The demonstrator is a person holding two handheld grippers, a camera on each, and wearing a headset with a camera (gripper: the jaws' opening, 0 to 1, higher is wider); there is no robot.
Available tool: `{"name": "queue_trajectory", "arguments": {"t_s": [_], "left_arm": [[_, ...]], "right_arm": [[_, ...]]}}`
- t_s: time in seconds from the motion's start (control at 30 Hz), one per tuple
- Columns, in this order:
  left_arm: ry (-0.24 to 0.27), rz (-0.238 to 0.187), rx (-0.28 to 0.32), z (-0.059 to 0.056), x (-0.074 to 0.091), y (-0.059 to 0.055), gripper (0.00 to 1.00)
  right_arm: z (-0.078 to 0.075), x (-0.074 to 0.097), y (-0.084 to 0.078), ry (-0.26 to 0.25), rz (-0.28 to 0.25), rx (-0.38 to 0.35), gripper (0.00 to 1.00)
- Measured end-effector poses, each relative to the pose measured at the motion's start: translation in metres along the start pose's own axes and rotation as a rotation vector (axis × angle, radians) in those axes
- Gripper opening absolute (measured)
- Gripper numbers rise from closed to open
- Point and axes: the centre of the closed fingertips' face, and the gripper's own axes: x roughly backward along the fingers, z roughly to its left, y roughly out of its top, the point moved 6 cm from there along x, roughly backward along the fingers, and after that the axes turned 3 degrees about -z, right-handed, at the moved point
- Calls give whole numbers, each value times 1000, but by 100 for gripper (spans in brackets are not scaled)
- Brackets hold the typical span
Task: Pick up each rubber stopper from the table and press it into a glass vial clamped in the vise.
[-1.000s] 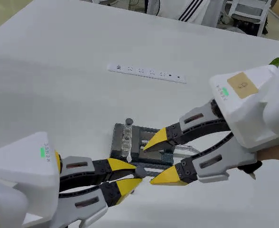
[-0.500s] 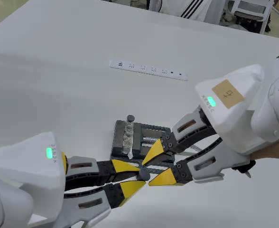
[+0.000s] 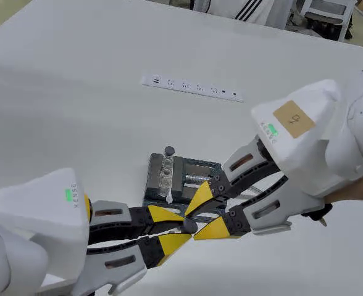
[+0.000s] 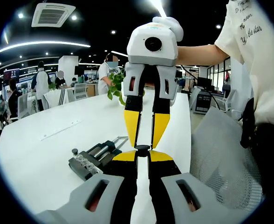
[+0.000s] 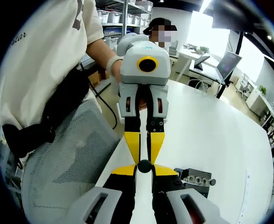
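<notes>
Where the two pairs of yellow tips meet nose to nose above the white table (image 3: 76, 92), we find the rubber stopper (image 3: 188, 226), a small dark round piece held clear of the surface. The left gripper (image 3: 186, 227) reaches in from the lower left of the head view, its jaws drawn together on the stopper at their very tips. The right gripper (image 3: 191, 224) comes in from the opposite side, and its jaws are likewise pinched in on the same stopper; in the right gripper view we see both yellow tips touching its sides. In the left gripper view the stopper sits at the end of the jaws, not deep between them. Just beyond the stopper in the head view stands the vise (image 3: 191, 179), with the glass vial (image 3: 166, 179) clamped at its left side and a dark cap (image 3: 169, 150) at the vial's far end. A power strip (image 3: 191, 88) lies well apart, farther up the table.
</notes>
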Motion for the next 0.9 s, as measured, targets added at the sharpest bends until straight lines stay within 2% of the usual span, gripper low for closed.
{"name": "queue_trajectory", "arguments": {"t_s": [0.27,0.4,0.57,0.83,0.9], "left_arm": [[0,5,2,0,0,0,4],[1,11,-13,0,1,-1,4],[-7,28,-61,-2,0,0,4],[-9,33,-89,-2,-1,2,4],[-9,36,-93,-3,-1,3,4]], "right_arm": [[-1,-1,0,-1,8,18,8],[-1,-1,0,5,8,-2,7],[-1,-1,-1,21,15,-32,7],[-2,2,0,33,-1,-96,7],[-2,2,-1,36,1,-90,7]]}}
